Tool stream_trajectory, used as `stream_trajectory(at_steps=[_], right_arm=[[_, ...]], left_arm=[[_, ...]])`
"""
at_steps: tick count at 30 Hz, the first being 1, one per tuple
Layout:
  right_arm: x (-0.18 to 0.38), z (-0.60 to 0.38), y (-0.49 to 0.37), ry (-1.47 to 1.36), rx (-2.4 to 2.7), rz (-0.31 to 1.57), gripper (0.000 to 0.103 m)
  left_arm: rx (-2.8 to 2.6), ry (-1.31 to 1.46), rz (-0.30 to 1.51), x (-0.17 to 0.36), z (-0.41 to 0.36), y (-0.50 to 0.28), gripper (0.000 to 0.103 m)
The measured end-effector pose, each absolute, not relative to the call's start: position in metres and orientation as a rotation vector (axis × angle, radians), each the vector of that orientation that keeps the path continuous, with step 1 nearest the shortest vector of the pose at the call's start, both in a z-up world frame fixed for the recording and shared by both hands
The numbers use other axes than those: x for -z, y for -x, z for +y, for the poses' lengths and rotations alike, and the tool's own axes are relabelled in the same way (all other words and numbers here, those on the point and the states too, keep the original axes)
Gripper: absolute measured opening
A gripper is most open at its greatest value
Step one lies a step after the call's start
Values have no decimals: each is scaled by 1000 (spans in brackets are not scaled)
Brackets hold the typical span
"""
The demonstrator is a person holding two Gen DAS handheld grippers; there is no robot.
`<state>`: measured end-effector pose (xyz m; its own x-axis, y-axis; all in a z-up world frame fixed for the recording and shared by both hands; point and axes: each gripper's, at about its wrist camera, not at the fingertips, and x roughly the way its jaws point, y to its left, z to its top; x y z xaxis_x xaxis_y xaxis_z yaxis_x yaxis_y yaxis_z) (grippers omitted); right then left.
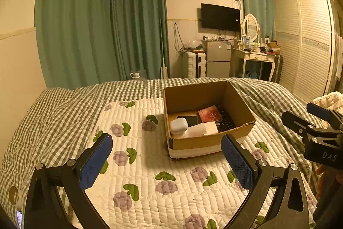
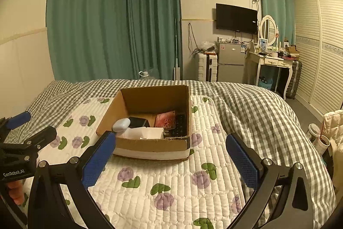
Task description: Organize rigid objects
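Observation:
An open cardboard box point(image 1: 242, 104) sits on the quilted floral mat on the bed; it also shows in the right wrist view point(image 2: 154, 145). Inside lie a pale rounded case point(image 1: 178, 125), a white box point(image 1: 201, 129), a red card-like packet point(image 1: 209, 113), a dark keyboard-like object point(image 1: 227, 120) and a black item point(image 1: 190, 119). My left gripper point(image 1: 167, 143) is open and empty, just short of the box's near wall. My right gripper point(image 2: 170, 143) is open and empty, also near the box front. Each gripper shows at the edge of the other's view.
The floral mat point(image 1: 150, 175) lies on a green checked duvet point(image 1: 53, 113). Beyond the bed stand green curtains, a small fridge point(image 1: 217, 57), a dressing table point(image 1: 255, 57) and a wardrobe point(image 1: 308, 40). Cups point(image 2: 319, 138) stand at the bed's right side.

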<state>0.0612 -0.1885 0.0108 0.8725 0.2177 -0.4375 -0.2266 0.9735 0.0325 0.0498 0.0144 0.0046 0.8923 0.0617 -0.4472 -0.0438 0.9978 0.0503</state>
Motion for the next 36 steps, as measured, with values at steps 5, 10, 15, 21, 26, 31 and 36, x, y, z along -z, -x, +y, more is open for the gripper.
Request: stream_trajectory(at_steps=[5, 10, 15, 21, 26, 31, 36], right_arm=[[-9, -189, -62, 15, -232, 457, 103], [-8, -188, -61, 24, -234, 461, 103], [-7, -188, -61, 26, -234, 465, 103], [-5, -187, -63, 25, -229, 476, 103], [-3, -187, -65, 23, -224, 483, 103], [-3, -189, -67, 16, -219, 492, 103], [-2, -189, -67, 16, -219, 496, 103]], left_arm=[[-42, -36, 466, -5, 12, -49, 103], [-38, -35, 471, -4, 10, -48, 103], [-37, -22, 484, -3, 12, -49, 103], [-47, -10, 481, -5, 15, -50, 103], [-41, -12, 486, -5, 15, -51, 103], [-38, -12, 488, -4, 14, -51, 103], [-39, -13, 488, -4, 13, -51, 103]])
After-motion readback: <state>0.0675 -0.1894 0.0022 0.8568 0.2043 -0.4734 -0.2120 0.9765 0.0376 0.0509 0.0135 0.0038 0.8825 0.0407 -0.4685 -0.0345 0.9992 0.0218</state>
